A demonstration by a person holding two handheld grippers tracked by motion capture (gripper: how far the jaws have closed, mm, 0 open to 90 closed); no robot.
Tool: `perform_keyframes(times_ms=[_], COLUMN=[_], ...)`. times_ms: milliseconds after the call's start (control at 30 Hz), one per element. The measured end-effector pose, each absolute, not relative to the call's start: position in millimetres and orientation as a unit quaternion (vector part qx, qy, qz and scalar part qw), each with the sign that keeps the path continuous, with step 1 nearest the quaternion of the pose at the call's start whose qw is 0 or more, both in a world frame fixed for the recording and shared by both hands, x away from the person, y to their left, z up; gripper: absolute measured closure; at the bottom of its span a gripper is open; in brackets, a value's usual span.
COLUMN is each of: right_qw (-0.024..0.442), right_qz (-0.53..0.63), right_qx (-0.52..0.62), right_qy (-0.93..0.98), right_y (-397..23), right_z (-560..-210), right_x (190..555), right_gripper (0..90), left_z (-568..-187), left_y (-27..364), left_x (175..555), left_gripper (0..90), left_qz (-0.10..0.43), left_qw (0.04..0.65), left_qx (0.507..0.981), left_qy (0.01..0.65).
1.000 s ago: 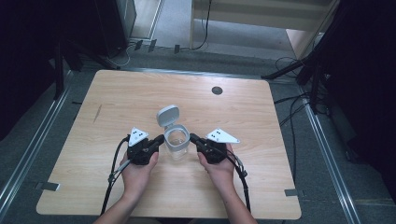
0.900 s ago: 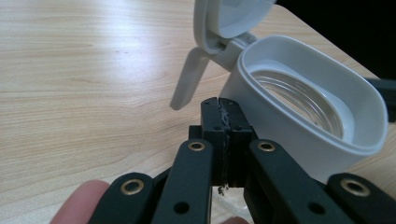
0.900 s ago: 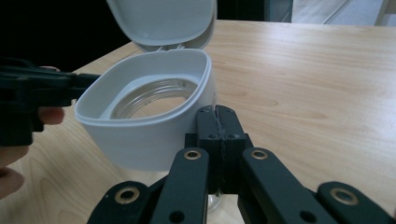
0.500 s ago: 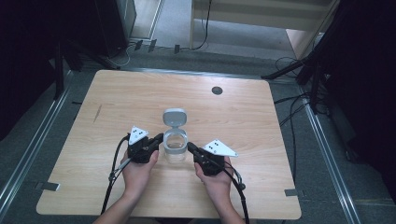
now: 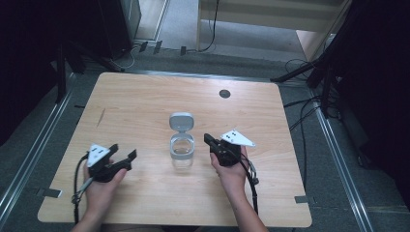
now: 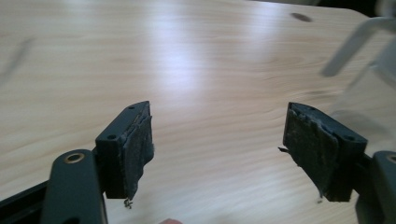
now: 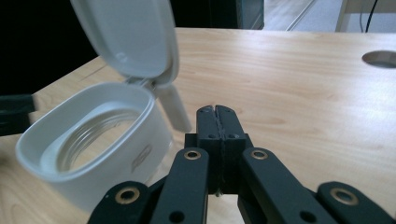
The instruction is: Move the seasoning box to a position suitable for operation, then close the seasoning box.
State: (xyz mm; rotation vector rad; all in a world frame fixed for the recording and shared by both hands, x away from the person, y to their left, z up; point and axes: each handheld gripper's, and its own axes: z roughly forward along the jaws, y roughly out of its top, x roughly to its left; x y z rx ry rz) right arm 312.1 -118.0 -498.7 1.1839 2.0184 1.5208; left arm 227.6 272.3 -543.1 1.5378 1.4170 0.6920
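Note:
A clear jar (image 5: 182, 152) with a white collar and a flip lid (image 5: 181, 121) standing open rests upright at the middle of the wooden table (image 5: 145, 101). In the right gripper view the jar (image 7: 88, 144) is close on the left, its lid (image 7: 126, 35) raised behind it. My right gripper (image 5: 209, 140) sits just right of the jar, jaws pressed together on nothing (image 7: 218, 122). My left gripper (image 5: 123, 153) is well left of the jar, apart from it, jaws spread wide over bare wood (image 6: 217, 140).
A round cable hole (image 5: 224, 93) lies near the table's far edge. Cables trail from both grippers toward the near edge. Dark stands and floor cables surround the table.
My left gripper let go of the jar, opened and pulled back to the left. My right gripper shifted slightly right of the jar and stays shut. The lid remains up.

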Motion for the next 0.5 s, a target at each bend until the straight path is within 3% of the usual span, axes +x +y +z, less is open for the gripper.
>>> perform_keyframes(times_ms=[200,500], right_qw=[0.180,0.179], right_qz=[0.537,0.543], right_qx=[0.412,0.408], right_qy=[0.713,0.712], right_y=[-112,-102], right_z=[-490,-476], right_x=[329,355], right_gripper=[90.0,90.0], left_z=[-548,-551], left_y=[310,307], left_x=[210,213], left_gripper=[23.1,23.5], left_qz=[0.287,0.277], left_qw=[0.435,0.446], left_qx=[0.609,0.616], left_qy=[0.597,0.588])
